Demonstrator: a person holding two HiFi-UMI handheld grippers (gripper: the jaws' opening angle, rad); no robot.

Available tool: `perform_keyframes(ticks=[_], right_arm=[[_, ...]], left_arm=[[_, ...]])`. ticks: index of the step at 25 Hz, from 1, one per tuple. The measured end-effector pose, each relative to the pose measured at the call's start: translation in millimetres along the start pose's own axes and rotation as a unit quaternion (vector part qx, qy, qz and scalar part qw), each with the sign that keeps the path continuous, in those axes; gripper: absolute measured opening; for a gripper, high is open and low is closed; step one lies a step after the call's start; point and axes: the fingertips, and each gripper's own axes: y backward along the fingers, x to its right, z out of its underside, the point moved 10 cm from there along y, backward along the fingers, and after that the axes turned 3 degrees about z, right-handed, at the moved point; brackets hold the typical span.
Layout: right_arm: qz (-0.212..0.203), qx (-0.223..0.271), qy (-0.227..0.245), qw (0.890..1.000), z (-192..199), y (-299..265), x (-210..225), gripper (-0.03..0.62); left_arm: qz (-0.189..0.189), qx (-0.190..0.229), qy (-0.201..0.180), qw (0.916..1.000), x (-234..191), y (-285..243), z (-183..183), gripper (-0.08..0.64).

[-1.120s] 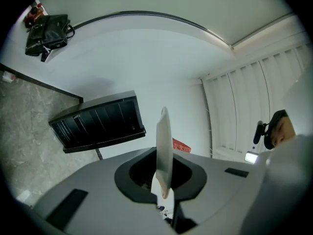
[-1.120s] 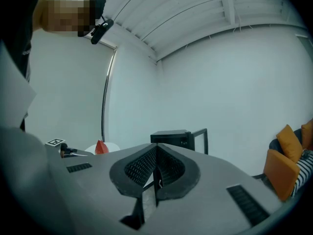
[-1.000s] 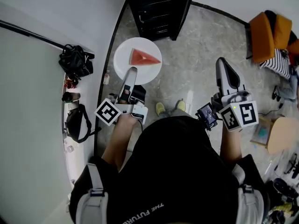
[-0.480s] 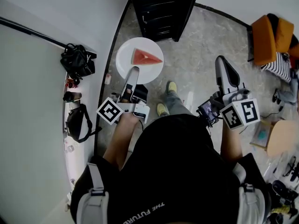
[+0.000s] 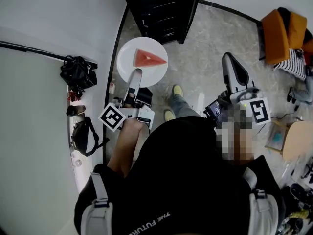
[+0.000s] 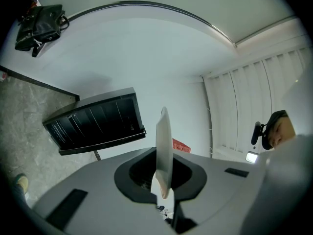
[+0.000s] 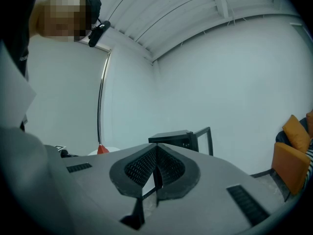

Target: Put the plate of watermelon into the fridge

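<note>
- My left claw (image 5: 137,74) is clamped on the near rim of the white plate (image 5: 128,65). The left gripper view shows the plate (image 6: 163,141) edge-on between the pressed jaws.
- A single red wedge of watermelon (image 5: 148,58) lies on the plate, towards its far side. It peeks out as a red corner (image 6: 180,145) past the rim in the left gripper view.
- The plate sits roughly level in the air above the grey stone floor (image 5: 205,48), resting on nothing and with no worktop under it.
- My right claw (image 5: 228,58) is closed with nothing between its jaws. The right gripper view shows the two mesh pads meeting (image 7: 156,166). It points forward, well apart from the plate.
- A tall black unit with slatted shelves (image 5: 164,9) stands just beyond the plate against the white wall, and I take it to be the fridge. I cannot tell from these views whether its door is open.
- A black bag (image 5: 78,72) lies by the wall on the left and an orange chair (image 5: 283,31) stands far to the right, neither in the way.
- Progress, as I judge it: the plate is picked up and gripped securely, and it is near the fridge. That puts the carry close to done.
- What is left, as I judge it: get the door open if it is shut, probably with the free right claw. Then slide the plate level onto a shelf and release it.
- The risk I see is tilt, since the plate is held by one edge only and the wedge could slide.
</note>
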Motion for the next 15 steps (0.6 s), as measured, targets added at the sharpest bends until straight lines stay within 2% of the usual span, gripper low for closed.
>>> perform_keyframes(ticks=[4, 9, 15], right_arm=[[0.007, 0.001, 0.011, 1.000, 4, -3, 7, 0.009], [0.011, 0.000, 0.005, 1.000, 3, -17, 32, 0.009], [0.001, 0.002, 0.009, 1.000, 0, -44, 51, 0.009]], left_arm=[[0.005, -0.005, -0.004, 1.0000, -6, -12, 1, 0.020], [-0.007, -0.013, -0.004, 0.9999, -11, -39, 5, 0.020], [-0.006, -0.005, -0.008, 0.9999, -14, -66, -3, 0.020]])
